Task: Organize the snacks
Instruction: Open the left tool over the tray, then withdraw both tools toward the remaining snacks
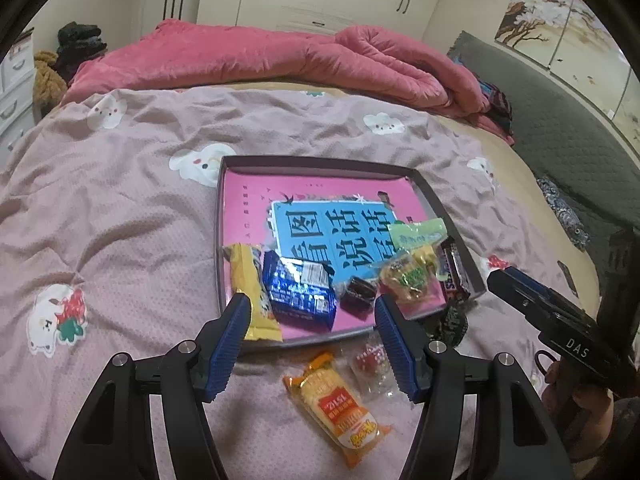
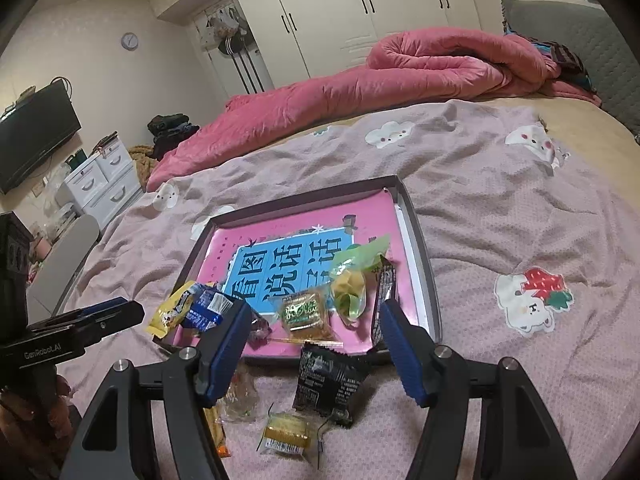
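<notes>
Room: bedroom; bed under a pink-grey cover printed with cartoon animals, red quilt bunched at the far side, white wardrobes behind.
Tray: dark-rimmed tray flat on the bed, pink liner with a blue panel of large characters.
In tray: yellow pack at the near left, hanging over the rim; blue pack just beside it; small dark candy; yellow-green bag with a green-topped bag behind; dark bar against the right rim.
Off tray: orange pack on the cover near my left claw; clear red candy just beside it; black pack touching the near rim; small gold pack nearest the right camera.
Left claw: my left claw hangs above the near rim, jaws wide apart, gripping nothing.
Right claw: my right claw is likewise spread wide and empty, over the black pack and near rim.
Cross-check: each claw shows at the edge of the other's view, well apart.
</notes>
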A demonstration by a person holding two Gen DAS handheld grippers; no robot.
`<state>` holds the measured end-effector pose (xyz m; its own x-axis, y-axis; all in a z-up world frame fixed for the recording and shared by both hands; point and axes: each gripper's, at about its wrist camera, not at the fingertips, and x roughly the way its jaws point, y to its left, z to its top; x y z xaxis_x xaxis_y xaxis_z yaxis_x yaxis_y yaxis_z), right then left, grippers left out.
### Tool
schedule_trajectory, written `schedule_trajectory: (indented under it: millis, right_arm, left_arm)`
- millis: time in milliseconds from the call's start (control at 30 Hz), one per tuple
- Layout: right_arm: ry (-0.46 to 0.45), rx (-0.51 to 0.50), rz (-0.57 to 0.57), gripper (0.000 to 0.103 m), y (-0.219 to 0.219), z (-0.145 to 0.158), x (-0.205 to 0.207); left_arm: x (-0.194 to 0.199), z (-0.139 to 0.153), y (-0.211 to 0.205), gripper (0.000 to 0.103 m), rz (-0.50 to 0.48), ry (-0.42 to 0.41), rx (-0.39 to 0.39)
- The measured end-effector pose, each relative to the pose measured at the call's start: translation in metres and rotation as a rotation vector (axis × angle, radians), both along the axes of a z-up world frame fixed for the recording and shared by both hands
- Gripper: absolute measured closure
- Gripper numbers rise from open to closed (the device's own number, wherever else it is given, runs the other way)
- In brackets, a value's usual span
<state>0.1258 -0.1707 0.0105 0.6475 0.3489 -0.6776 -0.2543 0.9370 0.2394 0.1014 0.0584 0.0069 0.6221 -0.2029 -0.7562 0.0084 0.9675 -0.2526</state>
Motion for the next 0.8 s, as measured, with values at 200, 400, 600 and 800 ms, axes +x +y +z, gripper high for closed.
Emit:
schedule_trajectory:
  millis: [200,400,600,800]
  right_arm:
    - [0.017,-0.002,-0.008,0.037,-0.001,-0.003,-0.006]
    - [0.045,-0.001,-0.015,0.036,-0.002,-0.009,-0.012]
    - [0.069,-0.008,-0.016,0.036,-0.001,-0.015,-0.019]
    - [0.092,-0.014,-0.010,0.036,0.002,-0.021,-0.022]
  left_arm:
    - [-0.005,-0.005,-0.009,0.037,-0.023,0.022,0.010]
    - [-0.009,-0.008,-0.018,0.037,-0.047,0.033,0.016]
    - [-0.013,-0.012,-0.027,0.037,-0.070,0.051,0.022]
    - [-0.015,-0.018,-0.035,0.037,-0.088,0.070,0.010]
